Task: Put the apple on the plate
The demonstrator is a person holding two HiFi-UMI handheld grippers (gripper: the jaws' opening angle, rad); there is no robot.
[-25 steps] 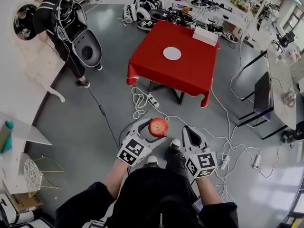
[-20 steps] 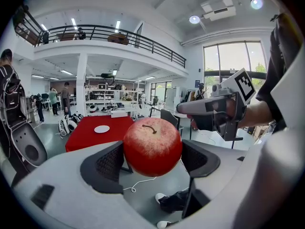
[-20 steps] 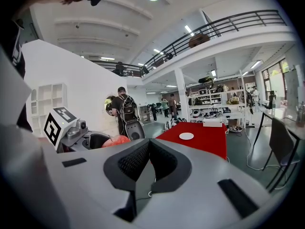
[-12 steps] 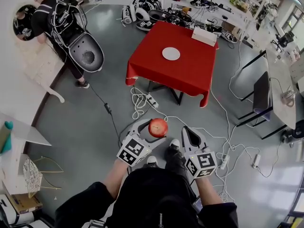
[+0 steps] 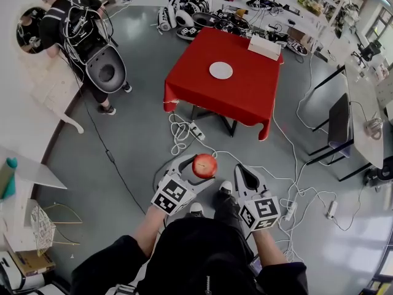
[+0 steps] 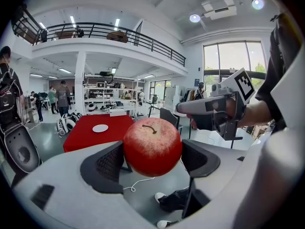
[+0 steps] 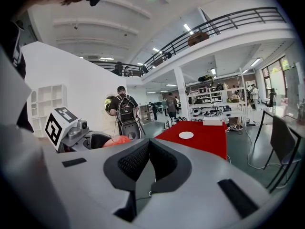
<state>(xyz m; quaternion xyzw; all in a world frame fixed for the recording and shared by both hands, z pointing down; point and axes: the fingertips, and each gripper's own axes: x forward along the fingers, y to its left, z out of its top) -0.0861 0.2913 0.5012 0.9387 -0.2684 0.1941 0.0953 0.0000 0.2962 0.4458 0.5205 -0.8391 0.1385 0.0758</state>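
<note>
Apple: red, stem up, clamped between the two dark pads of the left gripper. It is held in the air over the grey floor, well apart from the plate.
Left gripper: jaws closed on opposite sides of the apple. Its marker cube sits toward the person.
Right gripper: jaws together, pads meeting at the tips. It is held just beside the left gripper and does not touch the apple.
Plate: white and round, lying flat near the middle of the table.
Table: square, draped in a red cloth. It stands ahead of the person, well apart from both grippers.
Box: white, at the table's far edge, beyond the plate.
Cables: white, looped on the floor between the table and the grippers.
Bystander: in dark clothes with a backpack, at the far left beside the white wall.
</note>
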